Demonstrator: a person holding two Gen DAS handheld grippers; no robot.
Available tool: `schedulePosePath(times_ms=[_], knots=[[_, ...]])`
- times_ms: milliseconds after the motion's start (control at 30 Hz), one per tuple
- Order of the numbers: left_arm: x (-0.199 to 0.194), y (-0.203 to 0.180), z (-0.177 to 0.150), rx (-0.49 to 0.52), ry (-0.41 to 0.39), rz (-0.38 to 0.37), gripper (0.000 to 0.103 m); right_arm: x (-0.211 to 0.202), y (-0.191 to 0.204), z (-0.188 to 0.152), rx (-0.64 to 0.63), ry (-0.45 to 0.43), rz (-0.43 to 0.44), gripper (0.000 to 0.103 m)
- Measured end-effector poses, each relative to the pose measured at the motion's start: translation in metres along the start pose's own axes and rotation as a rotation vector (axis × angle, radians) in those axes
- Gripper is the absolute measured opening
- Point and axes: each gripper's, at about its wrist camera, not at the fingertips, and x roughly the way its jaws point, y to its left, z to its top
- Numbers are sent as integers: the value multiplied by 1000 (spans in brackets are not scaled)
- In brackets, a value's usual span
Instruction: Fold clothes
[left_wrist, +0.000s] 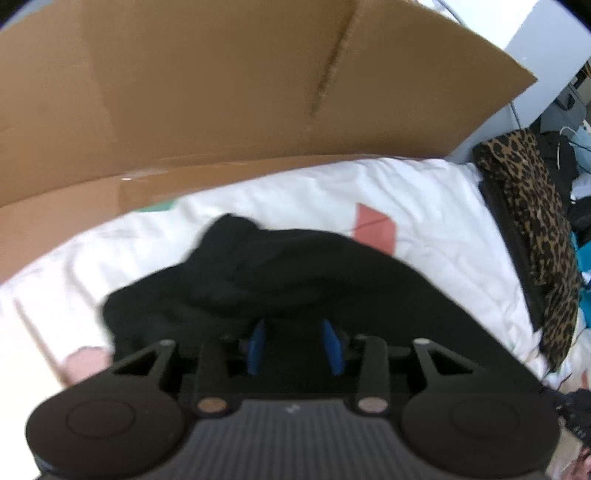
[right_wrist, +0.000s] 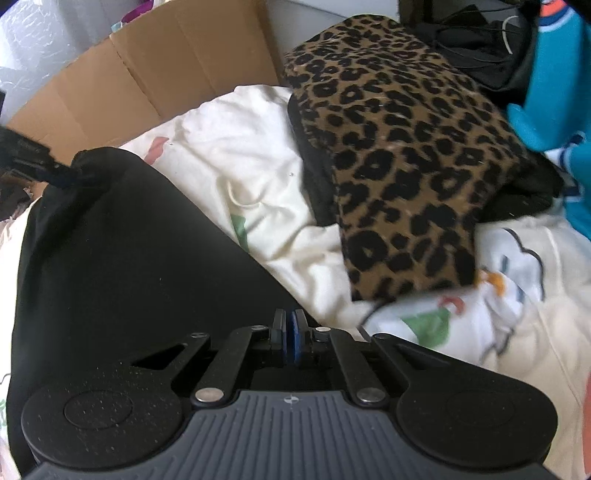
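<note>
Left gripper (left_wrist: 295, 347): blue fingers (left_wrist: 257, 347) stand apart, with black cloth between and around them; whether they press on it cannot be told. Right gripper (right_wrist: 291, 341): blue pads (right_wrist: 297, 341) pressed together at the edge of the black garment (right_wrist: 122, 251); the cloth appears pinched between them, though the pinch itself is hidden. In the right wrist view the other gripper (right_wrist: 55, 171) meets the garment's far corner. The garment lies on a white printed bedcover (left_wrist: 424, 206). A leopard-print cloth (right_wrist: 402, 147) lies beside it. A cardboard box (left_wrist: 221, 85) stands behind.
</note>
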Motion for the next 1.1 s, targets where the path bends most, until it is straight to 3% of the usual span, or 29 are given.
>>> schedulePosePath(times_ms=[267, 400, 600, 700, 933, 1100], knots=[[-4, 30, -22, 28, -73, 13, 44, -11, 39, -16, -96, 23, 33, 8], [-11, 45, -36, 11, -127, 2, 44, -4, 71, -29, -163, 54, 61, 30], [-6, 58, -49, -14, -149, -2, 43, 6, 102, -57, -304, 98, 27, 30], [6, 55, -56, 23, -115, 31, 43, 8, 97, -63, -309, 99, 25, 30], [14, 40, -65, 121, -135, 88, 43, 4, 91, -67, -332, 146, -5, 30], [-6, 40, -67, 86, -151, 32, 42, -4, 82, -69, -330, 181, -33, 30]])
